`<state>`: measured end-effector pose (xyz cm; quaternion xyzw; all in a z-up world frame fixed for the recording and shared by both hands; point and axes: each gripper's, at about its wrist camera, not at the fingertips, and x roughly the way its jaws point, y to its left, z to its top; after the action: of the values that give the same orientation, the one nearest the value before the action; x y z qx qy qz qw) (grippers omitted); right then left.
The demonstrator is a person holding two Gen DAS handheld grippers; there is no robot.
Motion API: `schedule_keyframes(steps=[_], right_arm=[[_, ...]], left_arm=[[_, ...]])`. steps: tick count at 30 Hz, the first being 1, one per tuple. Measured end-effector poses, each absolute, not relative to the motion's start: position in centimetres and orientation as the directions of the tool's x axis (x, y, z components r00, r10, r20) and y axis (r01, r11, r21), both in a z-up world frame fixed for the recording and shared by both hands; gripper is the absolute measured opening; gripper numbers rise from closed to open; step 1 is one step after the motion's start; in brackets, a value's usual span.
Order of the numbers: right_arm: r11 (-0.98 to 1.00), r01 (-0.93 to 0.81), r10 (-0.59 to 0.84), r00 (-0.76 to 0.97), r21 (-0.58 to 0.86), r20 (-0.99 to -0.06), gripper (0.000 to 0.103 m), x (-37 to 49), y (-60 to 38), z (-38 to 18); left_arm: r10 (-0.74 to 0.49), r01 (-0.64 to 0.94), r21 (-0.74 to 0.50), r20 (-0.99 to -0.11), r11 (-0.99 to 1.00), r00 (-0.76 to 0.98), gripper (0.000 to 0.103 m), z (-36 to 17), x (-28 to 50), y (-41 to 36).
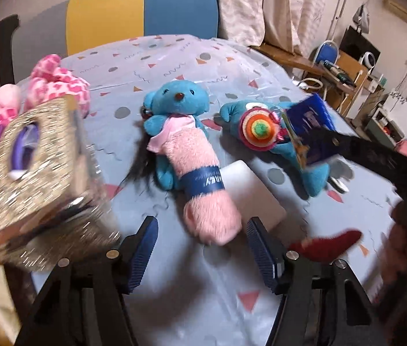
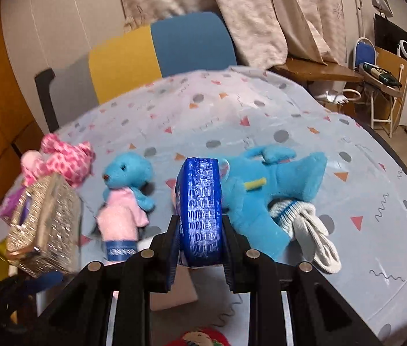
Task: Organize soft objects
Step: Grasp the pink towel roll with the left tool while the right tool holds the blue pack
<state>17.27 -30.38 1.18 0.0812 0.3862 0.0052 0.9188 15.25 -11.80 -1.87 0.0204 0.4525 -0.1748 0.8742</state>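
Note:
My right gripper [image 2: 200, 242] is shut on a blue packet [image 2: 201, 210] and holds it above the table; the packet also shows in the left wrist view [image 1: 311, 128], in front of a blue plush with a rainbow disc [image 1: 258, 129]. My left gripper [image 1: 200, 248] is open and empty, low over the table, its fingers either side of the near end of a pink fuzzy roll with a blue band [image 1: 203, 184]. The roll lies on a blue teddy bear [image 1: 178, 101]. The blue plush [image 2: 272, 190] lies right of the packet, with white socks [image 2: 310, 230] beside it.
A glittery gold tissue box [image 1: 39, 170] stands at the left, with a pink spotted plush [image 1: 59, 82] behind it. A red soft item [image 1: 327, 245] lies near the right. A white flat item [image 1: 249, 193] lies under the roll. A chair [image 1: 142, 11] stands behind the table.

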Motion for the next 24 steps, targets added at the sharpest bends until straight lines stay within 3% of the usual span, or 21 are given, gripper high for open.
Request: schedule_keyframes(steps=[10, 12, 13, 24], right_arm=[[0.985, 0.067, 0.101, 0.531, 0.160, -0.841, 0.025, 18.8, -30.5, -2.3], [0.985, 0.067, 0.102, 0.523, 0.161, -0.846, 0.026, 18.9, -30.6, -2.5], [0.985, 0.068, 0.103, 0.515, 0.160, -0.851, 0.026, 18.9, -30.6, -2.7], [0.997, 0.041, 0.041, 0.451, 0.067, -0.891, 0.025, 19.9, -29.8, -4.3]], left_arm=[[-0.229, 0.252, -0.115, -0.843, 0.961, 0.486, 0.064, -6.0, 20.2, -14.4], [-0.236, 0.254, -0.123, -0.845, 0.959, 0.480, 0.042, -6.5, 20.7, -14.6], [-0.233, 0.257, -0.120, -0.848, 0.959, 0.476, 0.038, -6.9, 21.0, -14.8], [-0.325, 0.356, -0.150, -0.801, 0.922, 0.504, 0.035, -5.2, 15.3, -12.7]])
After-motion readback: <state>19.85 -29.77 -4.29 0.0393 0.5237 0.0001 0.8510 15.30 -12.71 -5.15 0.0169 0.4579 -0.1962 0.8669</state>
